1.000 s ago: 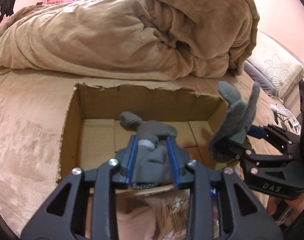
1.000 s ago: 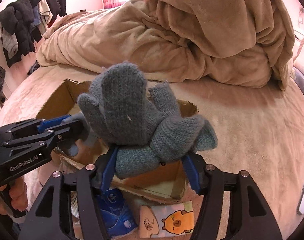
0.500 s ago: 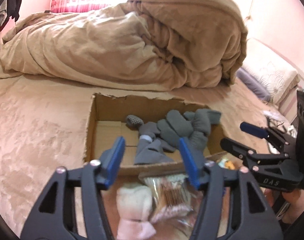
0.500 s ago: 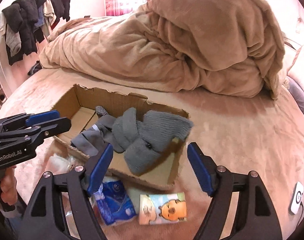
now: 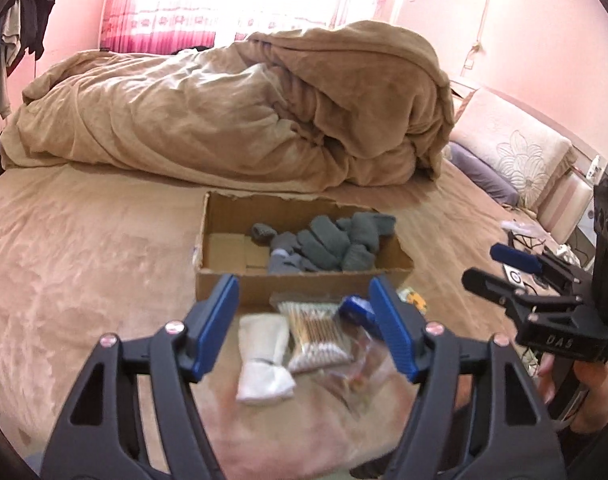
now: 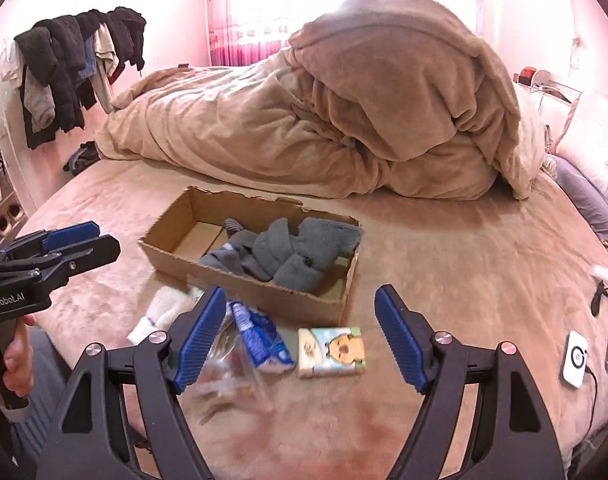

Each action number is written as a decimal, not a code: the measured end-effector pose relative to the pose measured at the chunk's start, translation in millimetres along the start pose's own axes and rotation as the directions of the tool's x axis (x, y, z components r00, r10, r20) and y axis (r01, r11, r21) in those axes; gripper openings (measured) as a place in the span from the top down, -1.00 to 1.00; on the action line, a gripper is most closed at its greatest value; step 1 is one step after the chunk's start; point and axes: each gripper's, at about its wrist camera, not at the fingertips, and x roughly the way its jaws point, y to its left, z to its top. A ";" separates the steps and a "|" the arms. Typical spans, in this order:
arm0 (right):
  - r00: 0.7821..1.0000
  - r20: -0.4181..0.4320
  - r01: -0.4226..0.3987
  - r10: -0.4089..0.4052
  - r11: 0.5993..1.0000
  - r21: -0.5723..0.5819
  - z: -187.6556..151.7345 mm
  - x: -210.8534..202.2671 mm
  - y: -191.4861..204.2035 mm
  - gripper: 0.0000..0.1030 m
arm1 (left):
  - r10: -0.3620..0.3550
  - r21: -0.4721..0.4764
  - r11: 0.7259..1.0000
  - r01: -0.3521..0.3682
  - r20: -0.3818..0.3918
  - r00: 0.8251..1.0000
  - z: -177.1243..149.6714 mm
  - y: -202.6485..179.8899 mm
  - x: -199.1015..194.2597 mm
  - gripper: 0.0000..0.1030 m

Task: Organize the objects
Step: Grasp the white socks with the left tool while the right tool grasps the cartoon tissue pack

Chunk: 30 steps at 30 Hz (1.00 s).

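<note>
Both tongs hang above the near edge of the bed with nothing in them: the left tongs point(image 5: 304, 320) are spread wide, blue pads well apart, and the right tongs point(image 6: 300, 334) stand just as wide and bare. Beyond them a shallow brown cardboard box point(image 6: 208, 270) with a torn rim sits on the tan plush bed cover point(image 6: 464, 264). Inside it, bunched toward the right half, lie the grey knitted gloves point(image 6: 304, 254) touching a flatter piece of grey cloth with a pale band point(image 5: 282, 258); the left half of the box floor shows bare cardboard. In front of the box, on the cover, lie the loose things: a rolled white sock point(image 5: 264, 356) at the left, a clear packet of cotton swabs point(image 5: 318, 334) just beside it, a blue printed tissue pack point(image 6: 262, 340), a crinkled clear plastic bag point(image 6: 228, 376) too blurred to say what it contains, and a small square pack printed with a yellow cartoon animal point(image 6: 331, 351) at the right, near the box's front corner. Behind the box a heaped tan duvet point(image 5: 240, 116) fills the far side of the bed. A small white device on a cable point(image 6: 575, 360) rests at the right edge of the cover.
</note>
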 end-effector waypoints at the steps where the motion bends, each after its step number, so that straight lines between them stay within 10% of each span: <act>1: 1.000 0.005 -0.001 0.001 1.000 0.003 -1.6 -6.0 0.4 -0.55 | 0.003 0.000 1.000 -0.003 -0.001 1.000 -3.7 -0.2 -3.3 -0.35; 14: 0.999 -0.022 0.025 -0.025 1.000 -0.006 -36.0 -31.8 -4.8 -0.57 | 0.059 0.006 0.998 -0.059 -0.100 0.993 -57.4 12.8 3.8 -0.36; 30: 0.987 -0.157 0.031 -0.029 0.999 0.012 -61.8 57.8 -37.9 -0.64 | 0.095 0.025 0.995 -0.092 -0.218 0.971 -91.9 24.9 63.1 -0.36</act>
